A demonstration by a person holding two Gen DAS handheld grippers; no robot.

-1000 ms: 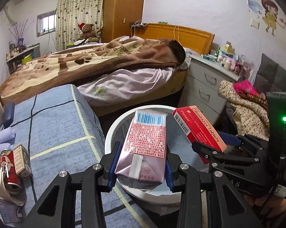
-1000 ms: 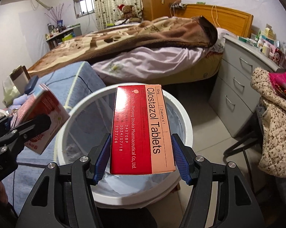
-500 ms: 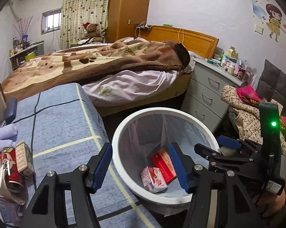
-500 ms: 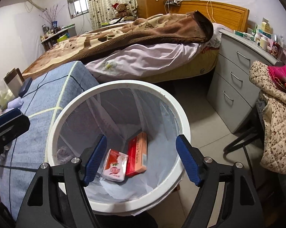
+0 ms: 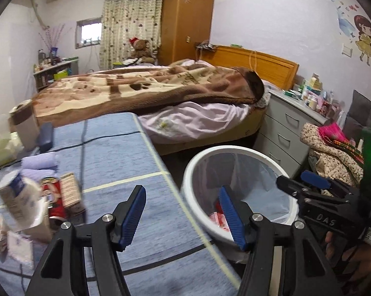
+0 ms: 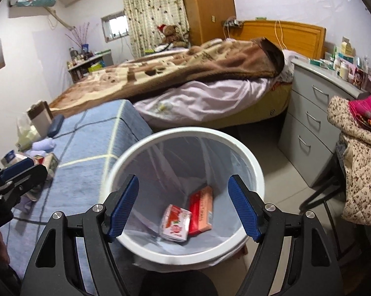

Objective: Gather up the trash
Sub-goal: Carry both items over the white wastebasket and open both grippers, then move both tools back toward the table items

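Beside a blue woven table cover (image 5: 116, 162), the round white bin (image 6: 253, 162) with its thin plastic liner holds a pink carton (image 6: 175, 226) and red tablet box (image 6: 201, 203), while the left gripper (image 5: 183, 215) and right gripper (image 6: 184, 207) hang released, ribbed blue pads apart.

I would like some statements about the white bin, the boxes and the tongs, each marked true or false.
1. The red flat carton lies inside the white round bin. True.
2. The right tongs grip the pink small carton. False: they are open and empty; it lies in the bin.
3. The left tongs are open and empty. True.
4. The red drink can is in the bin. False: it stands on the blue checked cloth.
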